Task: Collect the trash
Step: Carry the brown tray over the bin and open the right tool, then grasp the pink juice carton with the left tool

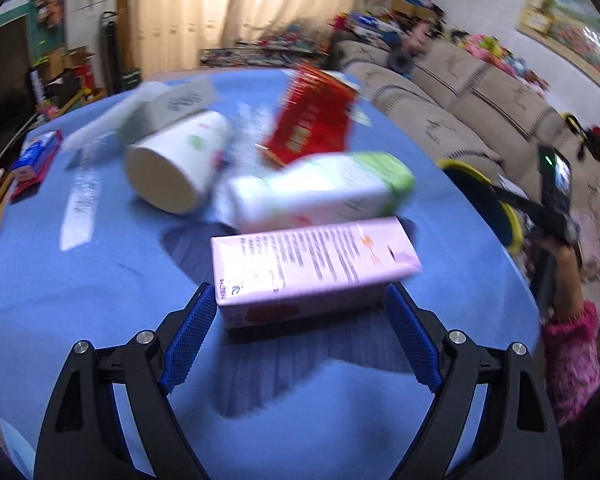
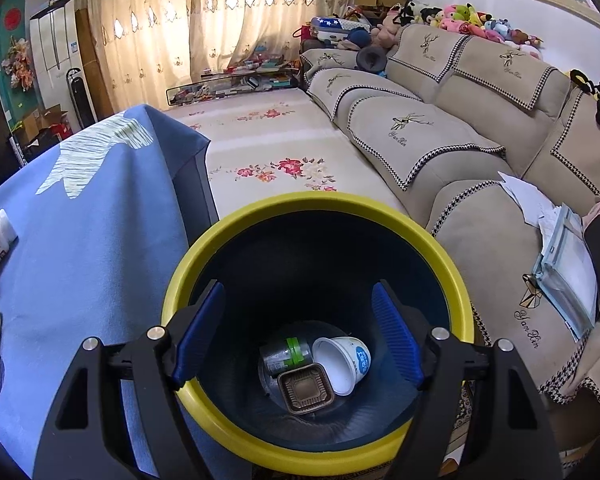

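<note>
Tongs: left [image 1: 298,300] tilted down, open astride pink carton [image 1: 312,268]; right [image 2: 298,312] open, empty, over bin [image 2: 316,204].

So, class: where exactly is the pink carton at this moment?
In the left wrist view, the pink carton lies on the blue tablecloth between the open left gripper's fingertips, just in front of the white-and-green bottle.
</note>
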Available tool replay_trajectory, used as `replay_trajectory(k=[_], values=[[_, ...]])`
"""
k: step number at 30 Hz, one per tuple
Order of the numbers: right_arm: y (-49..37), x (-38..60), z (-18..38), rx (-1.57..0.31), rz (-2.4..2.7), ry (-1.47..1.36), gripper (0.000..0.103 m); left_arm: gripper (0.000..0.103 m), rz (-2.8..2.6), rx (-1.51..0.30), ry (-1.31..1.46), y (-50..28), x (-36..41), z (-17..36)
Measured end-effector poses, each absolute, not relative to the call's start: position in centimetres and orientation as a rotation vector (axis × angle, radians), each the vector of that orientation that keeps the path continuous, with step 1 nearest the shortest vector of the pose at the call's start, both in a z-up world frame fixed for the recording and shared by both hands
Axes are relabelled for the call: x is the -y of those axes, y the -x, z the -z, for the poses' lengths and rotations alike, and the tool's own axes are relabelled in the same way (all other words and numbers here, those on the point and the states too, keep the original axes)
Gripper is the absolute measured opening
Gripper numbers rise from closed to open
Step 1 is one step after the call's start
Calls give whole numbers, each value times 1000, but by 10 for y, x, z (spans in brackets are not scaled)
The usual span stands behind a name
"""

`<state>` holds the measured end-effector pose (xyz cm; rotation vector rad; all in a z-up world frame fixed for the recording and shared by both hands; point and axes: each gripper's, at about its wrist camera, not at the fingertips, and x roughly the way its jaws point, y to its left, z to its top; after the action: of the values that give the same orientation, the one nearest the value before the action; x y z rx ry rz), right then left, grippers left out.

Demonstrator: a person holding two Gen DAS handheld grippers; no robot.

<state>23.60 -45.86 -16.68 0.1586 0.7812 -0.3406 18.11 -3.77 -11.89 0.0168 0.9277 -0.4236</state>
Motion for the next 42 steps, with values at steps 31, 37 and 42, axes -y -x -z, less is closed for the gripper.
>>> replay_trajectory(k=[31,37,42], values=[[-219,479,174,-788,338,-206,72,51,636,-930,-244,-209,101,130],[-214,480,177,-788,323,-217,72,39,636,-921,-254,-199,107,126],[-204,484,174,-773,324,-232,72,38,637,-894,-254,-188,113,108]])
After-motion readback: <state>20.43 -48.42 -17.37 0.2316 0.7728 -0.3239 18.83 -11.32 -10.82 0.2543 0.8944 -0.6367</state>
